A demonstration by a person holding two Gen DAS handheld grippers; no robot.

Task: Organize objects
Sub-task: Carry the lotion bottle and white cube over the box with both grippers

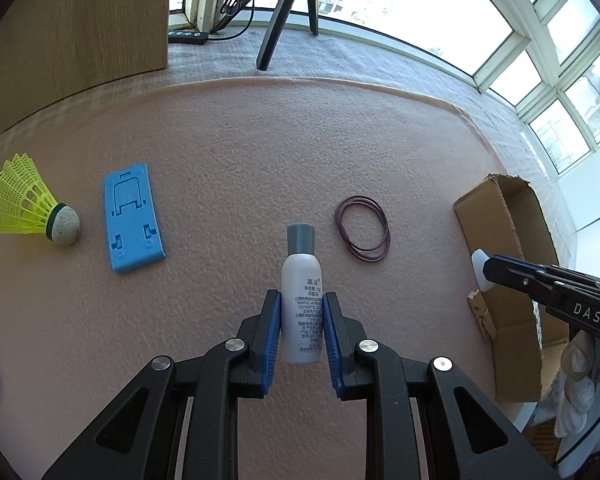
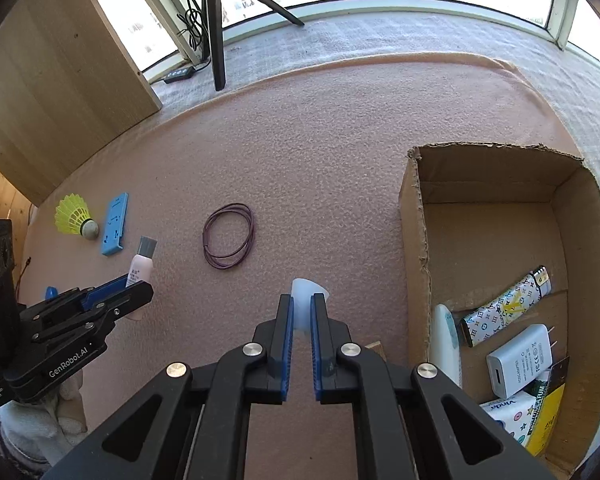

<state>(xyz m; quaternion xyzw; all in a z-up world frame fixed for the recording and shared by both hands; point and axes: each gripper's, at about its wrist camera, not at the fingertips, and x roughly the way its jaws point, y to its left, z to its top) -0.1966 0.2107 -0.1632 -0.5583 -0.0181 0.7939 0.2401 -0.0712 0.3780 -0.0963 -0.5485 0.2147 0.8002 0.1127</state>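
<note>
The left tool (image 1: pixel 301 320) grips a small white bottle (image 1: pixel 301 300) with a grey cap between its blue pads, above the pink mat (image 1: pixel 260 152) on the table. The right tool (image 2: pixel 301 312) is closed on a small translucent white piece (image 2: pixel 306 296), just left of the cardboard box (image 2: pixel 414 240). A purple rubber band loop (image 1: pixel 363 228), blue plastic stand (image 1: pixel 132 222) and yellow shuttlecock (image 1: pixel 30 202) lie on the mat further left.

Home sunroom/balcony: bay windows (image 1: pixel 540 52), apt blocks outside, wood cabinet (image 1: pixel 72 32).
</note>
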